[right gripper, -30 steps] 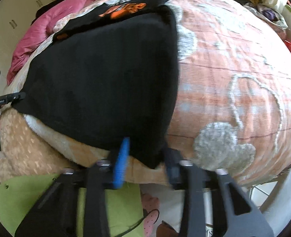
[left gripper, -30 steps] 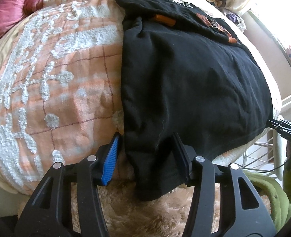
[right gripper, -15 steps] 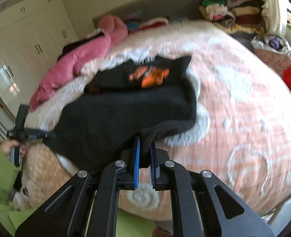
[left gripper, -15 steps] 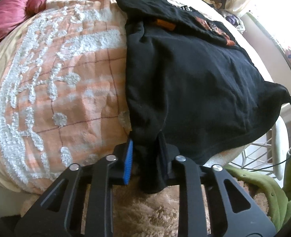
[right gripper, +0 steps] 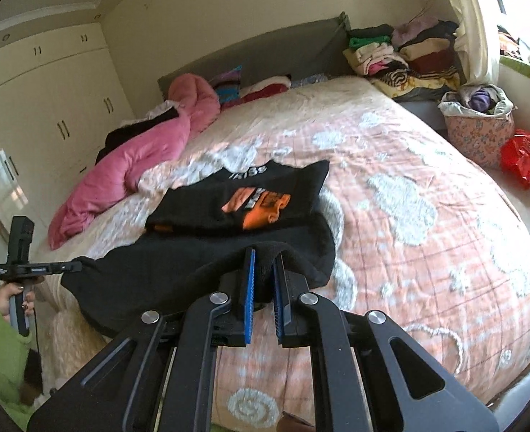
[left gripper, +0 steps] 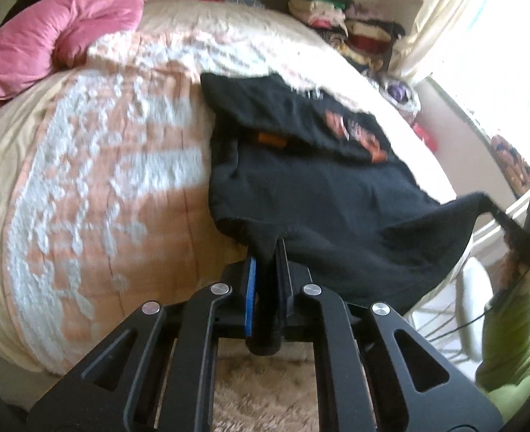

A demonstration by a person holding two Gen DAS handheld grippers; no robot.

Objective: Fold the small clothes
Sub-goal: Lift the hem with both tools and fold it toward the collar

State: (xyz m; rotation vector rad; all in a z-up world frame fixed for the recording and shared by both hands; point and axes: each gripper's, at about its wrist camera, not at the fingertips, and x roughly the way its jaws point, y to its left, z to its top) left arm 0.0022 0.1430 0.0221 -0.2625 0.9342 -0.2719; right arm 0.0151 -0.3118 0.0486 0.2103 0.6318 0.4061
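left: my left gripper [left gripper: 265, 280] clamps the near-left hem corner of the black shirt [left gripper: 322, 194], its far part on the bed [left gripper: 95, 165] | right: my right gripper [right gripper: 263, 288] pinches the near-right corner | risk: uneven lifting skews the fold; bunched cloth may slip out

A garment [right gripper: 207, 273] lies across the near part of the bed [right gripper: 426, 216], its far end flat on the bedspread and its two near corners lifted off it, one in the left gripper [left gripper: 266, 280] at the left corner, the other in the right gripper [right gripper: 263, 280] at the right. A bundled quilt [right gripper: 135, 165] lies on the bed's left side, behind the garment. Stacked clothes [right gripper: 405, 57] sit beyond the bed's far right corner, with a basket [right gripper: 475, 126] and a bag [right gripper: 524, 156] on the floor to the bed's right.
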